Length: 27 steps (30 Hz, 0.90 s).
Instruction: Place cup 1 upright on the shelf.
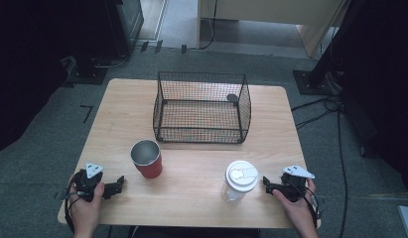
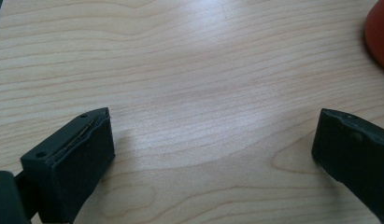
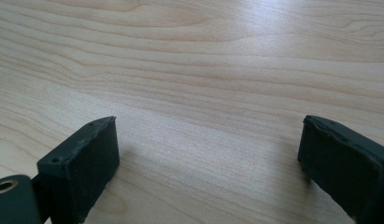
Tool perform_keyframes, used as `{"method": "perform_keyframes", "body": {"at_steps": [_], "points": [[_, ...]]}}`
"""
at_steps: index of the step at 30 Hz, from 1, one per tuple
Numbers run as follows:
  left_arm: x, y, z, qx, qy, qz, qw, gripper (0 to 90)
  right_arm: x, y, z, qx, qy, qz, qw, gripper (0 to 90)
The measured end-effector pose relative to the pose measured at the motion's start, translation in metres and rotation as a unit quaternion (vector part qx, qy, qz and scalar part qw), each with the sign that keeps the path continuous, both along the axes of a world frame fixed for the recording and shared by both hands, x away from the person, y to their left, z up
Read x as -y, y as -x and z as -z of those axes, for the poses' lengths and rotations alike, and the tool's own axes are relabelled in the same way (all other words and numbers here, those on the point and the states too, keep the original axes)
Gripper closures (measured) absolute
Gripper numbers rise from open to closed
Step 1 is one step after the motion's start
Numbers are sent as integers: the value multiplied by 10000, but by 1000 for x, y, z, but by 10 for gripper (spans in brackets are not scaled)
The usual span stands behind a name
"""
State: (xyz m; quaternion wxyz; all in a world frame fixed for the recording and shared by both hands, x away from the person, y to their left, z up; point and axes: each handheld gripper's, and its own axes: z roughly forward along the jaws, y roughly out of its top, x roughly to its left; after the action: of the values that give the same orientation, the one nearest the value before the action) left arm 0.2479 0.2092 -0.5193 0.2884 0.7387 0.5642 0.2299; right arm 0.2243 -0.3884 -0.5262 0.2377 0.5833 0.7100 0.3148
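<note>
A pale wood-grain surface (image 1: 191,188) stands on grey carpet, with dark equipment stands and trailing cables round it and a light wooden cabinet at the back. Toward its far side sits a black wire basket (image 1: 202,107), with nothing in it that I can make out. Nearer the person stand a red cup (image 1: 147,158) with a metal lining, upright and open-topped, and a clear tumbler with a white lid (image 1: 239,181), well apart from each other. The left tongs (image 1: 117,185) rest low at the near left edge, aimed at the red cup just beside them; the right tongs (image 1: 267,184) lie at the near right, aimed at the tumbler close by. Both sets of jaws stand wide apart with only bare wood between them, holding nothing. To my eye the work has hardly begun: neither vessel has been taken up, so all the gripping and moving, likely toward the basket, remains to do.
</note>
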Motion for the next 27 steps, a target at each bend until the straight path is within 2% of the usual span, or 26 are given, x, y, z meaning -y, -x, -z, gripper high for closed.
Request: {"method": "perform_keyframes", "body": {"at_steps": [12,16,17,18,19,20,22,23,24,27], "points": [[0,0,0,0,4,15,10000,0,0,1,0,-5,13,-5,10000,47],[-1,1,0,14,0,114,9999,0,0,1,0,-6,18,-9,10000,46],[-1,3,-3,189,44,60,9998,0,0,1,0,-6,18,-9,10000,46],[-2,4,-5,259,158,54,9995,0,0,1,0,-7,17,-9,10000,46],[-2,4,-5,259,158,54,9995,0,0,1,0,-7,17,-9,10000,46],[-4,6,-8,342,309,75,9989,0,0,1,0,-7,19,-11,10000,45],[-5,9,-12,483,465,107,9977,0,0,1,0,-5,27,-33,10000,41],[-6,12,-16,631,610,145,9960,0,0,1,0,-13,18,-38,10000,39],[-6,12,-16,631,610,145,9960,0,0,0,0,-23,16,-40,10000,37],[-5,17,-23,779,846,308,9929,0,-1,-2,0,-23,21,-47,10000,34]]}}
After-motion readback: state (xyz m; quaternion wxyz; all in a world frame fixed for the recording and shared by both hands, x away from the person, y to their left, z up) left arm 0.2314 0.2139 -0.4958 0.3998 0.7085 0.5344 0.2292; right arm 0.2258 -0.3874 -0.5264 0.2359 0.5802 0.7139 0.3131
